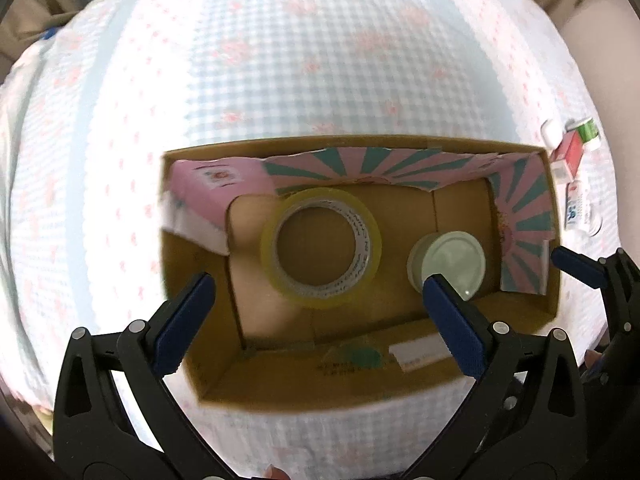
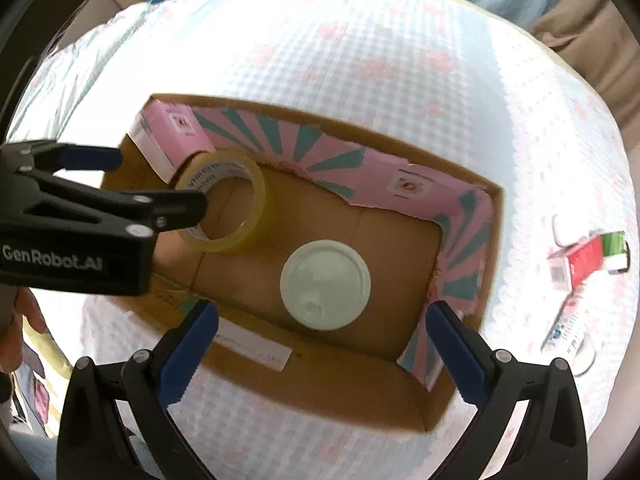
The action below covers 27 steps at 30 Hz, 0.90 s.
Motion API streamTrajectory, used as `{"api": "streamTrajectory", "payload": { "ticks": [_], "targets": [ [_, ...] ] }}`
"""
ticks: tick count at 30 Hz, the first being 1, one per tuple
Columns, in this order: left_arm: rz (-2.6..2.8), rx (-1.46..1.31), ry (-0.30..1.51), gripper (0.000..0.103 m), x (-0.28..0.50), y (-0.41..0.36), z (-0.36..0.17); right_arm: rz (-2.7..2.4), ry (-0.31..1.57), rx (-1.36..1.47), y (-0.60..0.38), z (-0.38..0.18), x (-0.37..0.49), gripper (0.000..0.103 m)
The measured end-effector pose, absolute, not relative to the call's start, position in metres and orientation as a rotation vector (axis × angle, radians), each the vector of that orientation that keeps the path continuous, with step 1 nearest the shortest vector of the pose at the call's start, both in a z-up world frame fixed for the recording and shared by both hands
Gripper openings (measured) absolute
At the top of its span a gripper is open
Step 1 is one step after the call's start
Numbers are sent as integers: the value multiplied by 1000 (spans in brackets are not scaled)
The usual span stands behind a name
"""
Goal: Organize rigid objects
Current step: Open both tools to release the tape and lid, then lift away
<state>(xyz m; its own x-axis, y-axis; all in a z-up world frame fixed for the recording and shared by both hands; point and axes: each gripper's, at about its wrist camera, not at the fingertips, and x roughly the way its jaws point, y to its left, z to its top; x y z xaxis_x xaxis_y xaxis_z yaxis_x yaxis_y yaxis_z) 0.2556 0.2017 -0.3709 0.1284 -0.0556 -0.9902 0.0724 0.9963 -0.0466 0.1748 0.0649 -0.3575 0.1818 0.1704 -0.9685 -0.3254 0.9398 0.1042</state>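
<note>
- An open brown cardboard box (image 2: 452,408) sits on the checked blue-and-white cloth-covered tabletop (image 2: 360,60), its long axis running left to right.
- Inside, a yellowish clear tape roll (image 1: 320,246) lies flat, hole upward, left of a white round lidded jar (image 2: 325,283).
- A pink carton (image 1: 208,184) occupies the box's far-left corner.
- The left hand-held gripper (image 1: 320,280) and right hand-held gripper (image 2: 322,316) hover wide apart, empty.

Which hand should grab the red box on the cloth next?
Probably the right gripper: it is open and empty, and the red box lies on its side of the cardboard box. The left gripper hangs over the tape roll.
</note>
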Motion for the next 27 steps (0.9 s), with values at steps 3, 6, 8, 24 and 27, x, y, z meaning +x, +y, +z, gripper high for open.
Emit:
{"api": "streamTrajectory", "payload": {
  "ticks": [3,6,8,24,27],
  "targets": [
    [-77,9,1396,102,241,206,-347,342,1325,-129,57,-340,162,103],
    [-68,-3,1346,102,224,210,-319,333,1300,-123,50,-317,149,103],
    [-65,-6,1307,102,210,214,-300,324,1286,-118,53,-302,144,103],
    [-142,-29,1097,102,135,185,-193,73,1184,64,-40,-206,68,103],
    [-175,-19,1072,102,133,159,-179,14,1162,88,-75,-194,62,103]
  ]
}}
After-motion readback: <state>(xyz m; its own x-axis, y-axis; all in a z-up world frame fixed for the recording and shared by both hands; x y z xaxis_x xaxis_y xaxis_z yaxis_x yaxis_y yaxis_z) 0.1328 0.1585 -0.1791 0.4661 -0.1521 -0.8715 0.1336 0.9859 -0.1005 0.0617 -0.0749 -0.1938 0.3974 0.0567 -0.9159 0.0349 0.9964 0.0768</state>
